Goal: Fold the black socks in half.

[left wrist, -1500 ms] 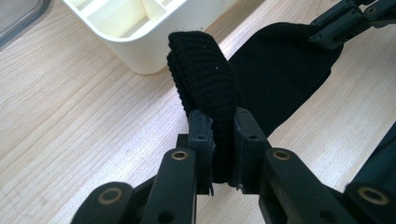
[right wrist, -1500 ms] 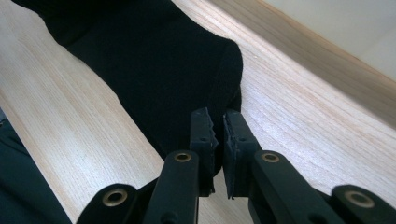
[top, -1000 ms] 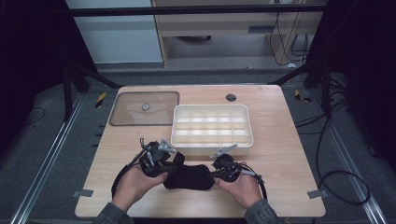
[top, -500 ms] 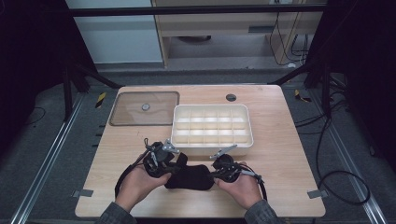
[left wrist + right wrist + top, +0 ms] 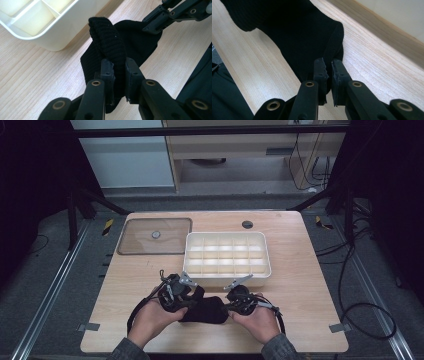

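A: Starting at the left of the high view: the left gripper sits in the lower middle of the frame, just below the white divided tray; what is it holding?

B: A black knitted cloth lying on the wooden table; in the left gripper view its jaws pinch a rolled, ribbed edge of the cloth, lifted into a hump at frame centre; I judge that lets the fabric be folded or doubled over.

A: And to the right?

B: The right gripper clamps the cloth's other end; in the right gripper view the jaws stand nearly together with a thin corner of fabric between them, likely to anchor it while the other end moves.

A: What does each view add?

B: The high view shows the clear lid at upper left, apart from the tray; the gripper views show the actual pinches, which hands hide from above.
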Demonstrator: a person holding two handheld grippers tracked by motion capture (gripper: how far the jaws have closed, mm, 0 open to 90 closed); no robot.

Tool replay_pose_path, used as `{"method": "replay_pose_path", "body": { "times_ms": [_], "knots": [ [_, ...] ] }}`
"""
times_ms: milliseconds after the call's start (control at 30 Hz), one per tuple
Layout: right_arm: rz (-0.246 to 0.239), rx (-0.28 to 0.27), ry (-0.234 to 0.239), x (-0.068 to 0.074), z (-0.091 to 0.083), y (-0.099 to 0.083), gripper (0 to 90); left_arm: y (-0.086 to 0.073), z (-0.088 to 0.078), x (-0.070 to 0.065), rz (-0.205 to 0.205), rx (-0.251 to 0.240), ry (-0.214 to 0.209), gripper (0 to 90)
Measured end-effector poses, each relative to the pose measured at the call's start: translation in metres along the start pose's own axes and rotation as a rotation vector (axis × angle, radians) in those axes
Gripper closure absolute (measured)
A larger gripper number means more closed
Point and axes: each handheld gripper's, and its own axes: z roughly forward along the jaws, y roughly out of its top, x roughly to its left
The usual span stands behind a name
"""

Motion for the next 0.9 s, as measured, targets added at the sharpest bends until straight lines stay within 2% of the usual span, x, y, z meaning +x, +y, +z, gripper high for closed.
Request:
{"method": "replay_pose_path", "body": {
  "times_ms": [267, 900],
  "knots": [
    [-0.009, -0.002, 0.006, 0.002, 0.000, 0.000, 84.0, 0.002, 0.004, -0.003, 0.006, 0.004, -0.003, 79.3],
    [0.003, -0.009, 0.016, 0.002, 0.000, -0.001, 83.8, 0.004, 0.018, -0.010, 0.013, 0.022, -0.016, 79.0]
  ]
}}
